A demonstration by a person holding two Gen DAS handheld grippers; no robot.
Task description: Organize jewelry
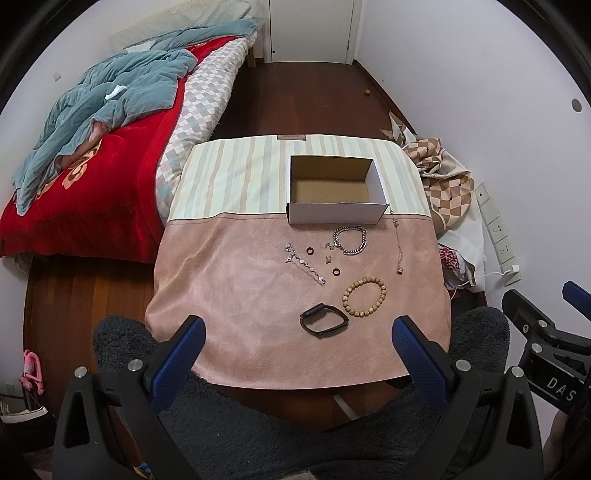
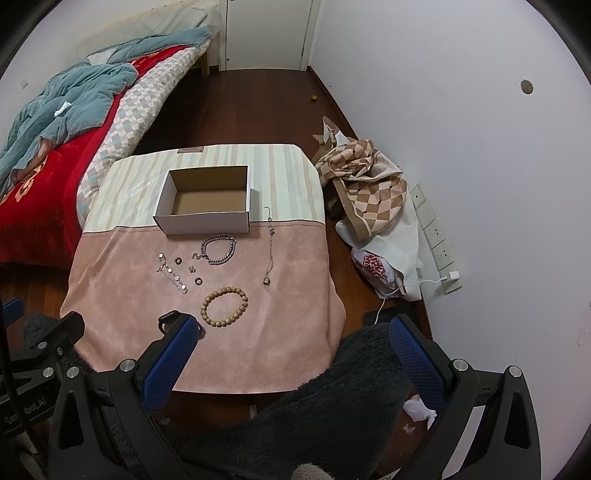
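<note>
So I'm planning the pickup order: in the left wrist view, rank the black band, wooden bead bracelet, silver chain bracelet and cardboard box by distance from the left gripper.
1. Black band, just ahead of the left gripper
2. Wooden bead bracelet, ahead, slightly right
3. Silver chain bracelet, mid-cloth
4. Open cardboard box, farthest back

Left of the cloth-covered table (image 1: 229, 280) lies a bed with a red blanket (image 1: 110, 192), a crumpled teal quilt (image 1: 110, 99) heaped on it and a checked cover (image 1: 207, 92) along its near edge. Beyond the table stands a white door (image 1: 310, 29). To its right, a checked brown cloth (image 2: 369, 192) is bundled against the wall, near a row of wall sockets (image 2: 436, 236) with a white charger (image 2: 452, 276) plugged in.
</note>
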